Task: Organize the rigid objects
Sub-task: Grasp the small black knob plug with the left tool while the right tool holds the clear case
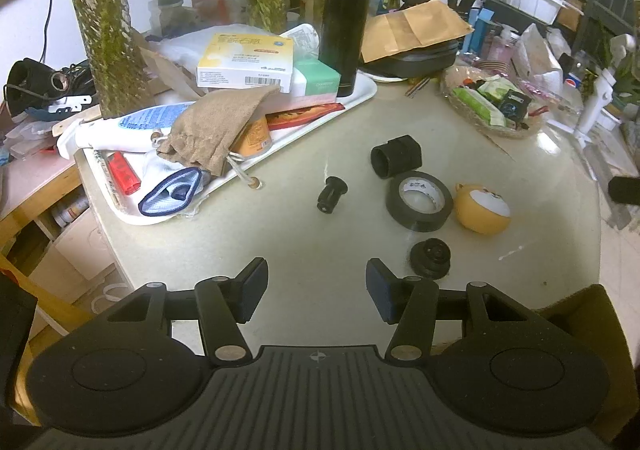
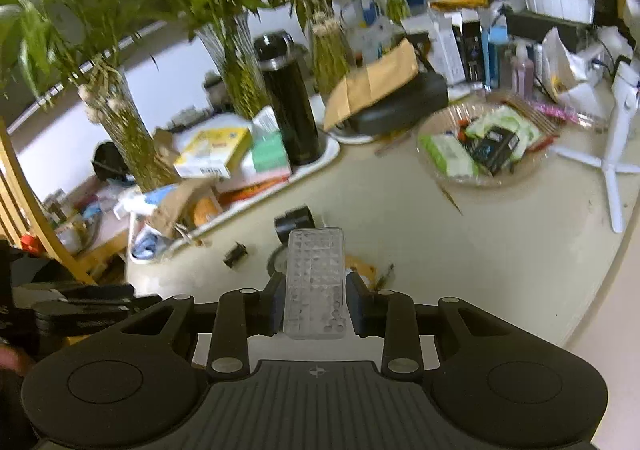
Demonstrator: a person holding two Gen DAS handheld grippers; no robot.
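Observation:
My left gripper [image 1: 316, 286] stands open above the pale table, nothing between its fingers. Ahead of it lie a black tape roll [image 1: 419, 200], a black square-bodied tube [image 1: 396, 156], a small black plug [image 1: 331, 194], a black round cap [image 1: 431, 259] and an orange toy ball [image 1: 483, 208]. My right gripper [image 2: 314, 298] is shut on a clear plastic box [image 2: 315, 282] with a faceted lid, held above the table. Past the box I see the black tube [image 2: 294, 224] and the small plug [image 2: 235, 254]; the tape roll is mostly hidden behind it.
A white tray [image 1: 360, 100] at the left holds boxes, a burlap pouch [image 1: 212, 130], a tube, a red lighter and a tall black flask [image 1: 344, 18]. A wicker basket [image 1: 492, 106] of packets sits at the right, glass vases with bamboo behind. A white stand [image 2: 612, 154] is far right.

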